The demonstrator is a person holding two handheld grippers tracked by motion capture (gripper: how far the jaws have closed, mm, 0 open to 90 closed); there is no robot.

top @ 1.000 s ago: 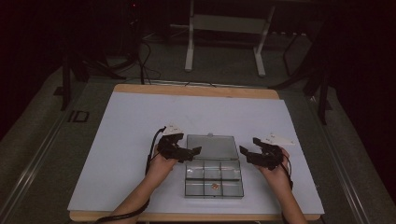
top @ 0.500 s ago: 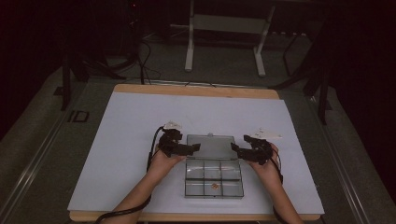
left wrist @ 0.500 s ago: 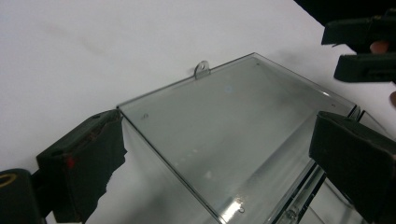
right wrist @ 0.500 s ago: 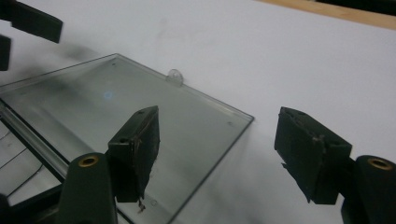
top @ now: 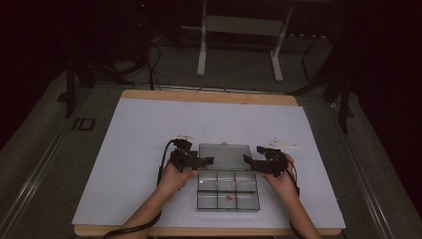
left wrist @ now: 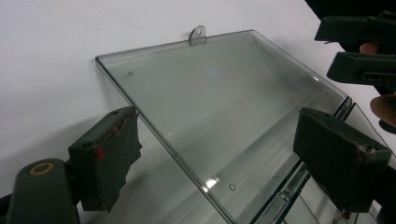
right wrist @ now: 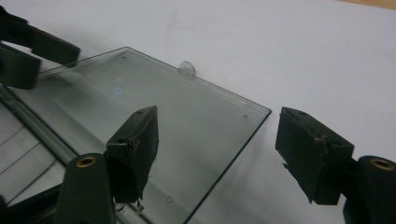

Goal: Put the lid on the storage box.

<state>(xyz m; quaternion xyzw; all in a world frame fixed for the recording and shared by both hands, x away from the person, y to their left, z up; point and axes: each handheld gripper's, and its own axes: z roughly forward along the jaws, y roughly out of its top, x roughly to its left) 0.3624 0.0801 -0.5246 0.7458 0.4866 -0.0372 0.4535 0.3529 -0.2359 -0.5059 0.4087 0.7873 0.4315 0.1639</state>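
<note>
A clear plastic box (top: 228, 193) is seen near the front edge of the surface (top: 124, 149), between the two hands. It is split into small square cells, and a tiny reddish thing (top: 229, 198) lies in the middle cell of the front row. The lid (top: 225, 156) is thrown back and lies flat on the surface behind the cells, joined to them by a hinge.

The box is judged to be light, stiff and slippery (thin clear plastic like this can crack if it is squeezed hard). It could slide away when it is pushed. The best places to be held are thought to be the two side edges of the lid, one for each hand, so that it can be swung up evenly.

The left tongs (top: 205, 161) are held open over the left edge of the lid, which sits between the pads without being pinched; they have just been closing a little. The right tongs (top: 250, 160) are held open over the right edge, and nothing is gripped there either.

From the high view, the whole box, the cells and the reddish thing can be made out. From the left gripper view, the small tab (left wrist: 197, 34) on the far edge of the lid and the hinge line are shown up close. From the right gripper view, the lid's bare corner (right wrist: 261, 112) is shown between the pads.
</note>
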